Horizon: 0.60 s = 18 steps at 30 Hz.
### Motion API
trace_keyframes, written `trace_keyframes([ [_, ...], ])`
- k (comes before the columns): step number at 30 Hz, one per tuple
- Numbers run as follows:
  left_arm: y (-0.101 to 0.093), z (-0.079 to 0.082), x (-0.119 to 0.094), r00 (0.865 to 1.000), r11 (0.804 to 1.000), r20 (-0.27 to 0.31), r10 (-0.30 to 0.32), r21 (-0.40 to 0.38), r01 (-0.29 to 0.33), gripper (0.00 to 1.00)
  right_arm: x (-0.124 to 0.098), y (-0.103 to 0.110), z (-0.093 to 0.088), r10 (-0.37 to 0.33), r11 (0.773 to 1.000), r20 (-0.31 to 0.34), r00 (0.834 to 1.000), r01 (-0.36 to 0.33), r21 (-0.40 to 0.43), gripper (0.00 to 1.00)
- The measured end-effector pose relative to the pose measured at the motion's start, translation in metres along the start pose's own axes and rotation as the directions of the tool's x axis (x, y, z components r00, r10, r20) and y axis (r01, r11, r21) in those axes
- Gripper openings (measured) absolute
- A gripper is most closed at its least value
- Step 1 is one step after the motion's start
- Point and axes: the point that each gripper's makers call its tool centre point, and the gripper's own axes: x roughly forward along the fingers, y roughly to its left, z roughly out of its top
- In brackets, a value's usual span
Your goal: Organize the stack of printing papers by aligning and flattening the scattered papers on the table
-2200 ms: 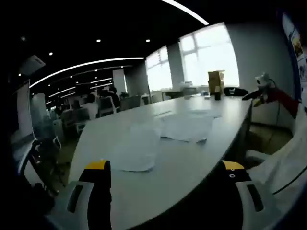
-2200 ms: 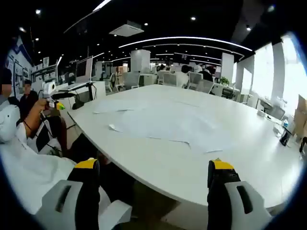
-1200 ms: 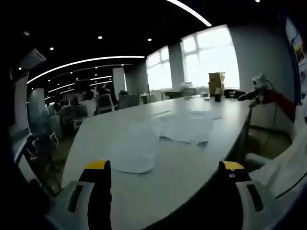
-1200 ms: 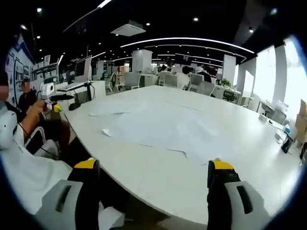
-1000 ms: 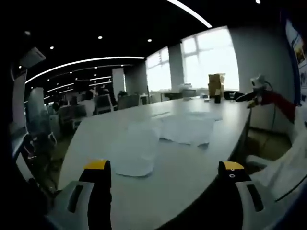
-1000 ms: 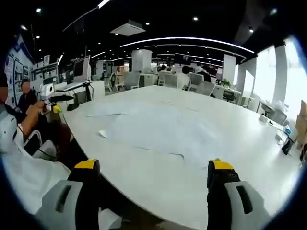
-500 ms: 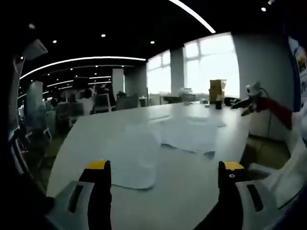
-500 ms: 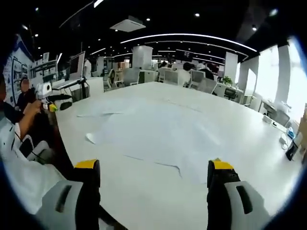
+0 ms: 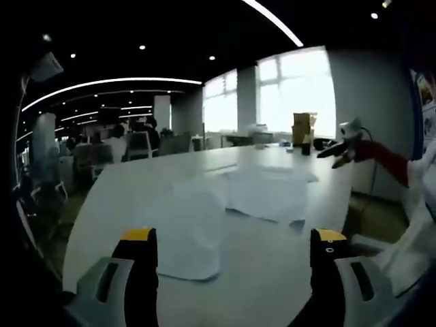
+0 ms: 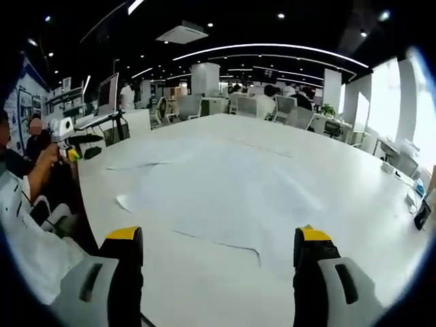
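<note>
Item: scattered papers [image 10: 225,191], lying loose and overlapping on the white table [image 10: 204,286].
Left gripper [image 9: 228,238], right gripper [image 10: 218,238]: we hold both above the near edge, jaws spread, empty.
Risk, as we judge: a jaw tip catching a sheet edge could crease it or push it off.

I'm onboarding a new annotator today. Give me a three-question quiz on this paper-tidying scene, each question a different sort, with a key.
1. True or false: the left hand-held gripper is shut on a sheet of paper.
2. Multiple choice: the scattered papers lie (A) in one squared stack, (B) loose and overlapping on the white table, (C) on the floor.
3. Fill in: in the left gripper view, a cardboard ____ stands at the table's far end, before the windows.

Key: 1 false, its jaws stand apart with nothing between them, as do those of the right hand-held gripper; 2 B; 3 box.
</note>
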Motion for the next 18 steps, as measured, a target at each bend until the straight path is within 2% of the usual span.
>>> trace_keyframes([
  [12,-0.001,0.004,0.005,1.000,1.000,-0.011,-0.003,-0.002,0.002,0.96,0.009,-0.016,0.005,-0.003,1.000,-0.016,1.000,0.003,0.008,0.86],
  [18,0.001,0.013,0.004,1.000,1.000,-0.001,0.010,0.009,-0.010,0.96,0.015,-0.017,0.009,0.004,1.000,-0.015,1.000,-0.004,0.000,0.86],
])
